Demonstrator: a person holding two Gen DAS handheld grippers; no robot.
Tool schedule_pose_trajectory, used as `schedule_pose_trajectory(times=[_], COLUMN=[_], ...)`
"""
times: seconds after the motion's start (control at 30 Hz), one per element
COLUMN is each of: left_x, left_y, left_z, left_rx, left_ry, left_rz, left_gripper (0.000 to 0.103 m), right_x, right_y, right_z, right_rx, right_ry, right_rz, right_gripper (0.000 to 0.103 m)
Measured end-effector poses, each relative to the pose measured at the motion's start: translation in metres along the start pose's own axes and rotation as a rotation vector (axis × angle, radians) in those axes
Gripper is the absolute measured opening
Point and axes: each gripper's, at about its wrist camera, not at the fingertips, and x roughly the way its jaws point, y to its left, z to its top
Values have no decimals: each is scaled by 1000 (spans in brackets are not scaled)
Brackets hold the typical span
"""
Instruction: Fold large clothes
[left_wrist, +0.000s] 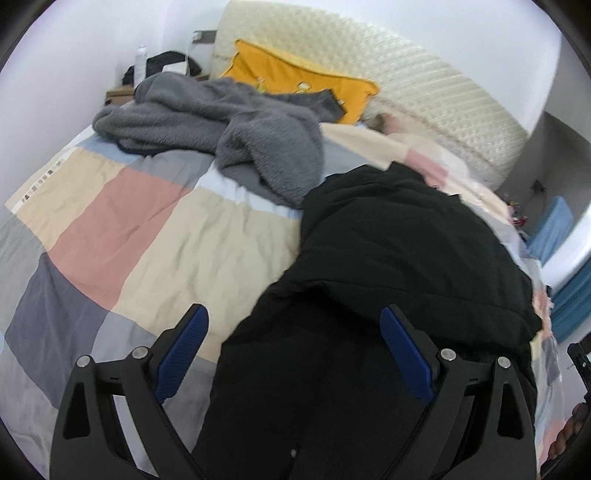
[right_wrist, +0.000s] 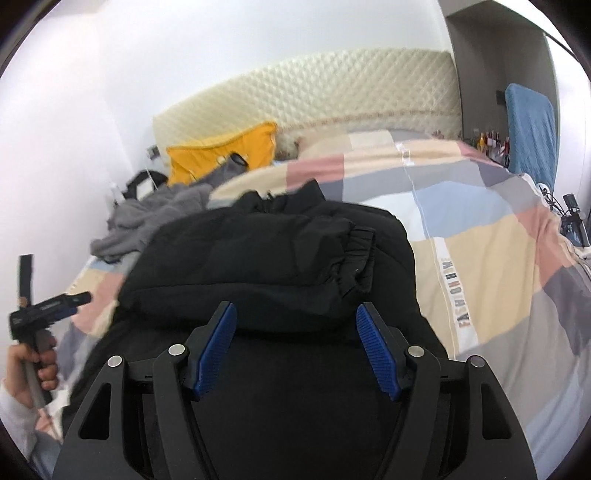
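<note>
A black padded jacket (left_wrist: 399, 240) (right_wrist: 266, 251) lies on the patchwork duvet (left_wrist: 129, 221) (right_wrist: 498, 240). One sleeve with an elastic cuff (right_wrist: 354, 251) is folded across its body. My left gripper (left_wrist: 293, 312) stands open over the jacket's left edge, with nothing pinched between its blue pads (left_wrist: 184, 347). My right gripper (right_wrist: 295, 308) is open too, hovering over the near part of the jacket, and its pads (right_wrist: 373, 343) are clear of the cloth. At the left edge of the right wrist view, a hand (right_wrist: 33, 362) holds the left gripper (right_wrist: 48, 302).
A crumpled grey fleece garment (left_wrist: 221, 122) (right_wrist: 155, 214) lies beyond the jacket near a yellow pillow (left_wrist: 295, 81) and the cream quilted headboard (left_wrist: 406, 74). A bottle (left_wrist: 141, 59) stands on a bedside stand at the back left. A blue covered object (right_wrist: 528, 122) stands beside the bed on the right.
</note>
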Motion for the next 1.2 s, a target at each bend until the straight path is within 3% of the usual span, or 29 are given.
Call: schedule_pose_trajectory(times=[0.23, 0.33, 0.4, 0.5, 0.6, 0.7, 0.8, 1.03, 1.2], left_x=[-86, -135, -171, -216, -248, -264, -259, -173, -115], left_y=[-11, -11, -8, 7, 30, 62, 90, 140, 153], left_z=[21, 39, 50, 61, 63, 56, 35, -41, -89], left_rx=[84, 136, 195, 279, 335, 313, 257, 37, -84], left_ry=[-141, -207, -265, -328, -332, -240, -125, 196, 367], left_rz=[-36, 15, 97, 159, 209, 169, 114, -88, -205], left_gripper=[94, 94, 94, 96, 97, 97, 97, 96, 95], right_x=[-75, -108, -129, -150, -166, -173, -171, -147, -131], right_y=[27, 32, 32, 26, 10, -18, -46, -102, -137], right_z=[4, 7, 10, 9, -1, -13, -28, -71, -95], right_rx=[-58, -72, -98, -139, -151, -88, 40, 165, 267], right_ry=[-93, -111, -96, -58, 6, 97, 181, 348, 476], right_rz=[-6, 40, 73, 95, 87, 104, 190, 124, 196], right_gripper=[66, 66, 66, 66, 66, 66, 66, 66, 67])
